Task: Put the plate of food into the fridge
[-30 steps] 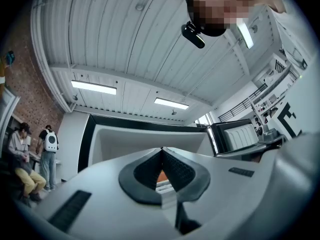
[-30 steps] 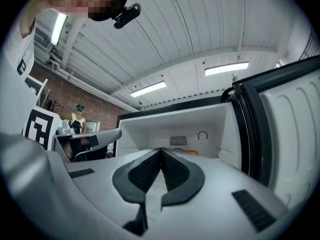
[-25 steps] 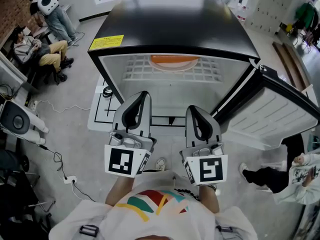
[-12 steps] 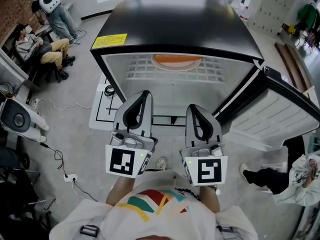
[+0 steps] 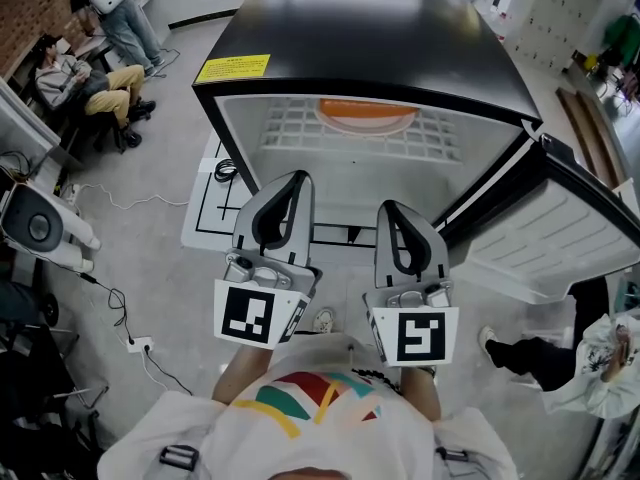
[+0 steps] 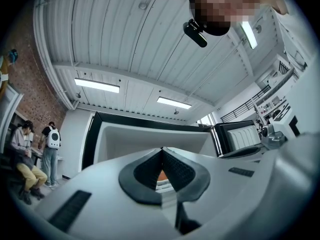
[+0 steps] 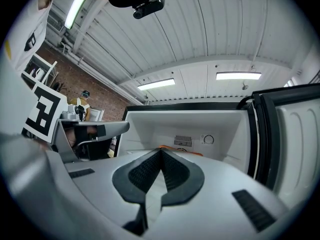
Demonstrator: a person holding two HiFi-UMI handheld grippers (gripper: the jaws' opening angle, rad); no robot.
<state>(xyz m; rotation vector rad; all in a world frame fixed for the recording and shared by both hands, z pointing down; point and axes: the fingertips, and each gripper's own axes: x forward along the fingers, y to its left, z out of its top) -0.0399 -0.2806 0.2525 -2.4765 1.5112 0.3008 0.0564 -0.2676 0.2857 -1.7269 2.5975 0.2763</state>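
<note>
While the person is holding both tools side by side in front of the body, the left claw (image 5: 296,176) is sitting with its jaws pressed together at the tips and nothing between them. The right claw (image 5: 392,206), just beside it, is likewise pinched closed and empty. Both are pointing into the open fridge (image 5: 370,38) straight ahead of them, without touching it. Beyond the claw tips, the orange plate (image 5: 366,115) is resting on the white wire shelf (image 5: 300,138) deep inside the fridge, near the back wall and well apart from both claws. What is lying on it cannot be made out. The fridge door (image 5: 560,233) is standing swung wide, off to the right of the right claw. Farther off, to the left of the left claw, a seated person (image 5: 75,78) is leaning back beside the brick wall (image 5: 25,8).
</note>
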